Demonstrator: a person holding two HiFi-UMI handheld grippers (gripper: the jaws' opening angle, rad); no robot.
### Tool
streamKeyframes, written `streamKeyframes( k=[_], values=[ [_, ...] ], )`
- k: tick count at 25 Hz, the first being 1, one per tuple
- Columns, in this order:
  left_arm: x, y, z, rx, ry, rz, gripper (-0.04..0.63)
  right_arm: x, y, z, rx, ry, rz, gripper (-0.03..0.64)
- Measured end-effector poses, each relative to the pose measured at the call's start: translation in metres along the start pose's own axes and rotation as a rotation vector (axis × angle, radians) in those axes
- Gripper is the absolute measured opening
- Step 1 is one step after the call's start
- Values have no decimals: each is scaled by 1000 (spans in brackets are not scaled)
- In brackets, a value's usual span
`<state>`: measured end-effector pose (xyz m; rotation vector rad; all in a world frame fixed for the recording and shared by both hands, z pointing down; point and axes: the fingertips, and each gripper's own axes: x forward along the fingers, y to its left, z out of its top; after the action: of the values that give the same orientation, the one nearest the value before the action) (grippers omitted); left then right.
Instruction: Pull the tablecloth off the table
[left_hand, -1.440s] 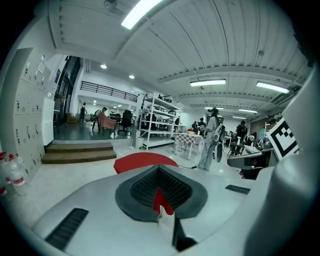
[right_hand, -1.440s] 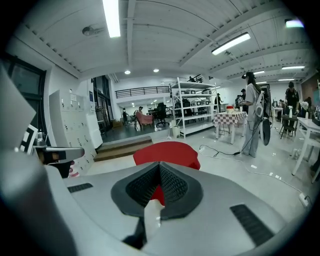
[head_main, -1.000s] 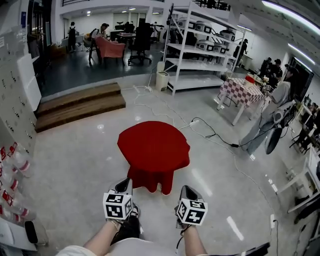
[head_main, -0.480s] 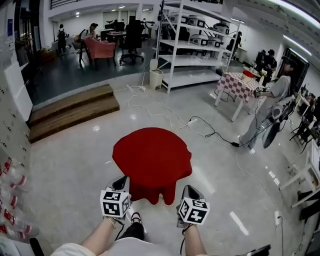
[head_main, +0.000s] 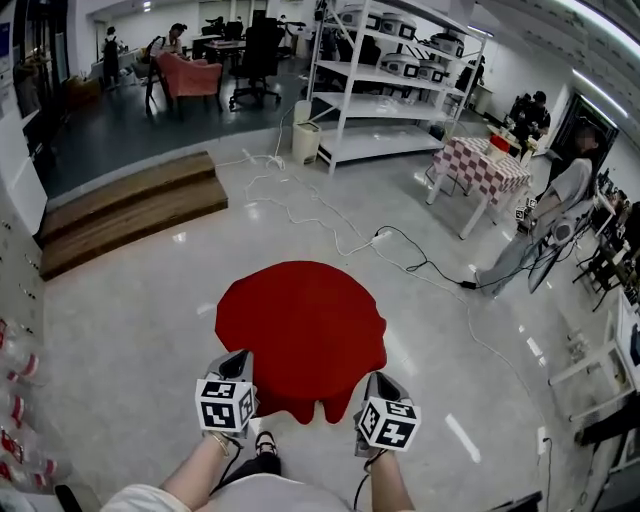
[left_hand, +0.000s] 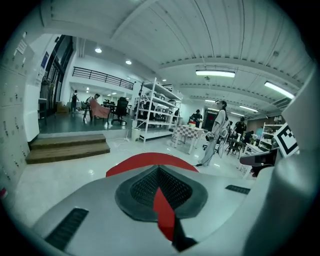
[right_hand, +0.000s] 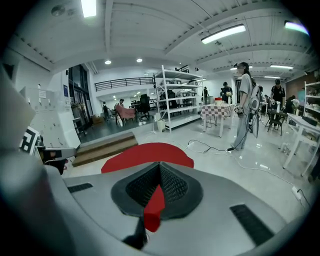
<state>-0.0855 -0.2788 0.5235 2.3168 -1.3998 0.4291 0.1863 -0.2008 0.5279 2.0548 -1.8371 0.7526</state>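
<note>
Here, the red tablecloth (head_main: 300, 325) covers the round tabletop, its hem hanging toward the floor (head_main: 130, 330). The left gripper (head_main: 240, 358) and right gripper (head_main: 378, 380) hover at its near edge. Each has its jaws pressed together and clamps nothing.

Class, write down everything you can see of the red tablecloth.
The tablecloth is plain red fabric, spread over a round top that it hides completely. Its upper face lies flat and smooth; the edge droops in soft folds, longest on the near side. The left gripper and right gripper, jaws shut, are close to that near edge, apparently not gripping it.
</note>
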Motion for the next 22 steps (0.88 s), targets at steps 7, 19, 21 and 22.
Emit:
streamKeyframes(
  k=[7,19,21,22],
  values=[
    [34,43,6,-48,41,21,17,42,23,14,-15,51,-2,25],
    [71,84,-14,-72,133,49,17,92,45,8,-25,131,20,26],
    [69,86,-21,-74,148,66,17,97,44,0,-22,156,26,26],
    [67,88,-24,-81,156,77,17,98,45,-3,-25,168,31,26]
  ],
)
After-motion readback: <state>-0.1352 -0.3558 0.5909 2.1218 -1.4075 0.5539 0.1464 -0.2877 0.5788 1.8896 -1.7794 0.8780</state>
